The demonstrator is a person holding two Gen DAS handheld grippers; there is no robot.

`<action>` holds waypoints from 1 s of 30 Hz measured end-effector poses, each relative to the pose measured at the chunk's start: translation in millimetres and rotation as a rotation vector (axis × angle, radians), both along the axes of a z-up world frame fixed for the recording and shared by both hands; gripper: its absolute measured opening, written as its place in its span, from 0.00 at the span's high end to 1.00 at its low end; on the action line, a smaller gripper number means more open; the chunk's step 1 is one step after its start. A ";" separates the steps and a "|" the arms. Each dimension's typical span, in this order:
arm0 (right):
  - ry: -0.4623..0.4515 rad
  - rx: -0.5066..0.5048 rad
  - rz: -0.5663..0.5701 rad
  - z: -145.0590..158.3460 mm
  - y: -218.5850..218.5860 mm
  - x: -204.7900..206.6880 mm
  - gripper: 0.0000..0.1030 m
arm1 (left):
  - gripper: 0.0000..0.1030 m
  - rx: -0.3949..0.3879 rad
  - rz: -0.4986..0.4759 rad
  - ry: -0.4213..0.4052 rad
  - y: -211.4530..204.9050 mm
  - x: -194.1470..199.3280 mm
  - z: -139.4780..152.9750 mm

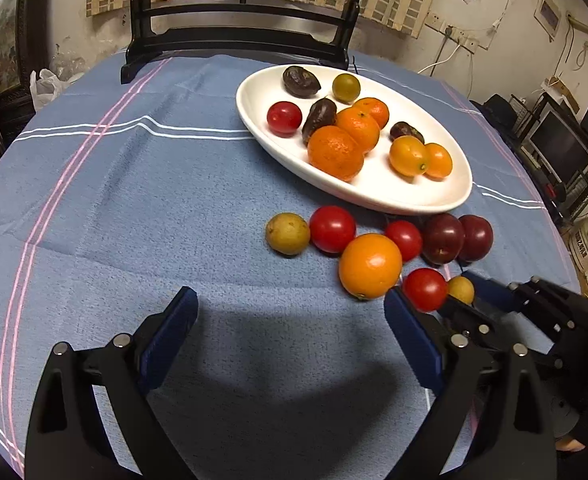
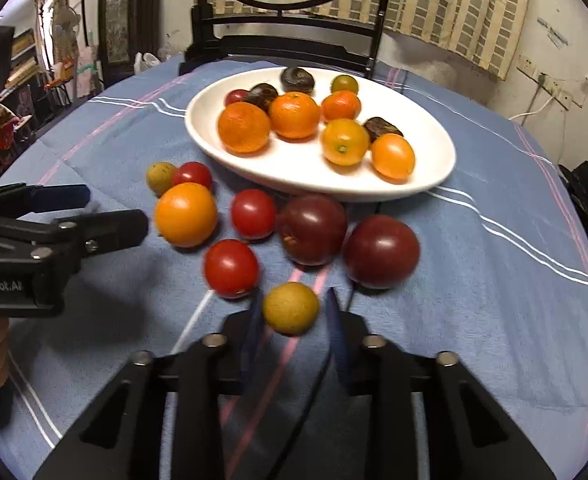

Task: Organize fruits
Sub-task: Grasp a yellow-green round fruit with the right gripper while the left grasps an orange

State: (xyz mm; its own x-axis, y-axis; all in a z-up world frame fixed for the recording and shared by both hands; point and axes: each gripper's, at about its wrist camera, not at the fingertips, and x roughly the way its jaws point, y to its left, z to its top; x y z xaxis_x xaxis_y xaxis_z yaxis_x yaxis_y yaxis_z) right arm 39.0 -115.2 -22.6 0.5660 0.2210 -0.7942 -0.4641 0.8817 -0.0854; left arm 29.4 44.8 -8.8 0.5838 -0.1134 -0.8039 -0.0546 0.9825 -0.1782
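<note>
Nearest the right wrist camera, a small yellow-green fruit [image 2: 290,308] is seen between the blue pads of the right gripper [image 2: 292,307]. The jaws are narrowed around it, but whether the pads are pressing on it cannot be told, as that part of the frame is blurred. The fruit is judged light, round and firm-skinned, so it is best taken across its widest part with little force; a round fruit is likely to roll or squirt out if pinched off-centre.

The left gripper [image 1: 289,300] is held wide open over the blue cloth [image 1: 133,184], with nothing between its fingers.

Just beyond, loose fruit is grouped on the cloth: a red tomato [image 2: 231,267], two dark plums [image 2: 381,251] side by side, another tomato [image 2: 253,213], a large orange [image 2: 185,215], and behind it a third tomato [image 2: 192,175] and a second yellow-green fruit [image 2: 160,177]. The tomatoes are judged soft and thin-skinned, easily bruised; the orange is heavier and needs a wider opening.

Farther off, a white oval dish [image 2: 426,184] is set, already holding oranges, kumquats, dark wrinkled fruits, a greenish fruit and a tomato. Bare space remains at its near right side.
</note>
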 end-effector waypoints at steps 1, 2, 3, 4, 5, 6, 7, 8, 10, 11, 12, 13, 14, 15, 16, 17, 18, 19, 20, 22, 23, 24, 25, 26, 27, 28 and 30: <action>-0.007 -0.004 -0.002 -0.2 0.6 -1.2 0.73 | 0.11 -0.001 -0.001 0.002 -0.3 0.1 -0.5; -0.010 -0.003 -0.001 0.0 0.6 -2.7 0.73 | 0.11 -0.001 -0.002 0.005 -0.4 0.2 -1.0; -0.003 0.013 -0.004 0.6 -1.6 -3.5 0.73 | 0.11 -0.003 -0.004 0.008 -0.9 0.4 -1.6; 0.006 0.032 -0.016 1.3 -5.2 -2.8 0.73 | 0.11 -0.003 -0.007 0.010 -1.3 0.3 -2.2; 0.024 0.059 -0.039 1.3 -11.4 -1.6 0.73 | 0.11 -0.002 -0.011 0.012 -2.6 0.5 -2.8; 0.038 0.079 -0.045 0.5 -15.1 0.1 0.73 | 0.11 0.000 -0.014 0.013 -3.3 0.8 -3.5; 0.043 0.095 -0.050 0.7 -18.4 0.1 0.73 | 0.11 0.004 -0.019 0.015 -4.8 1.2 -4.1; 0.044 0.100 -0.057 0.9 -21.0 -0.4 0.73 | 0.11 0.007 -0.022 0.016 -5.9 1.3 -4.5; 0.040 0.097 -0.057 0.6 -21.9 -1.9 0.73 | 0.11 0.018 -0.030 0.015 -9.2 1.1 -5.1; 0.038 0.093 -0.056 0.6 -22.0 -2.3 0.73 | 0.11 0.025 -0.033 0.011 -10.7 0.8 -4.9; 0.036 0.087 -0.052 0.4 -21.2 -3.3 0.73 | 0.11 0.030 -0.035 0.008 -11.5 0.4 -4.7; 0.033 0.083 -0.049 0.4 -20.6 -3.8 0.73 | 0.11 0.035 -0.039 0.005 -12.7 0.0 -4.6; 0.034 0.083 -0.046 0.4 -20.3 -4.4 0.73 | 0.11 0.039 -0.042 0.003 -14.0 -0.1 -4.9; 0.035 0.082 -0.044 0.4 -21.1 -4.2 0.73 | 0.11 0.044 -0.049 0.003 -15.8 -0.3 -5.5; 0.035 0.084 -0.045 0.6 -21.3 -4.2 0.73 | 0.11 0.049 -0.062 0.007 -17.9 -0.3 -6.4; 0.037 0.087 -0.048 0.8 -22.1 -4.1 0.73 | 0.14 0.049 -0.071 0.011 -19.3 -0.5 -7.1; 0.040 0.089 -0.049 0.4 -21.8 -4.0 0.73 | 0.18 0.043 -0.085 0.017 -21.3 -0.5 -8.3; 0.041 0.091 -0.049 0.5 -22.5 -3.8 0.73 | 0.25 0.038 -0.097 0.025 -23.6 -0.3 -9.7; 0.042 0.093 -0.050 0.5 -23.1 -4.0 0.73 | 0.27 0.041 -0.109 0.033 -26.2 0.3 -11.2; 0.043 0.094 -0.050 1.0 -23.9 -4.2 0.73 | 0.28 0.072 -0.105 0.019 -29.7 0.5 -11.5; 0.042 0.093 -0.051 1.2 -24.0 -4.5 0.73 | 0.32 0.084 -0.097 0.013 -30.4 0.6 -11.3; 0.042 0.091 -0.052 1.2 -24.0 -4.3 0.73 | 0.32 0.082 -0.093 0.008 -30.9 1.0 -10.9; 0.043 0.087 -0.054 0.9 -24.3 -4.1 0.73 | 0.32 0.071 -0.092 0.010 -31.2 2.0 -11.1; 0.045 0.084 -0.057 -0.1 -24.6 -3.5 0.72 | 0.32 0.062 -0.093 0.023 -32.3 4.3 -12.0; 0.046 0.087 -0.057 -0.1 -25.1 -3.2 0.72 | 0.32 0.075 -0.090 0.028 -35.3 7.0 -11.6; 0.046 0.087 -0.056 0.2 -25.5 -3.0 0.72 | 0.32 0.078 -0.099 0.039 -39.0 10.5 -11.1; 0.046 0.088 -0.056 0.6 -25.5 -3.0 0.72 | 0.32 0.061 -0.109 0.054 -44.6 17.2 -9.8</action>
State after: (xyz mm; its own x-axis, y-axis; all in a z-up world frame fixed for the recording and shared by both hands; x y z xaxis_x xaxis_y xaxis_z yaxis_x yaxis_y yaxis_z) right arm 35.9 -140.7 -22.0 0.5425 0.2599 -0.7988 -0.4159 0.9093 0.0135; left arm 46.5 0.2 -18.6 0.5268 -0.1234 -0.8410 0.0453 0.9921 -0.1172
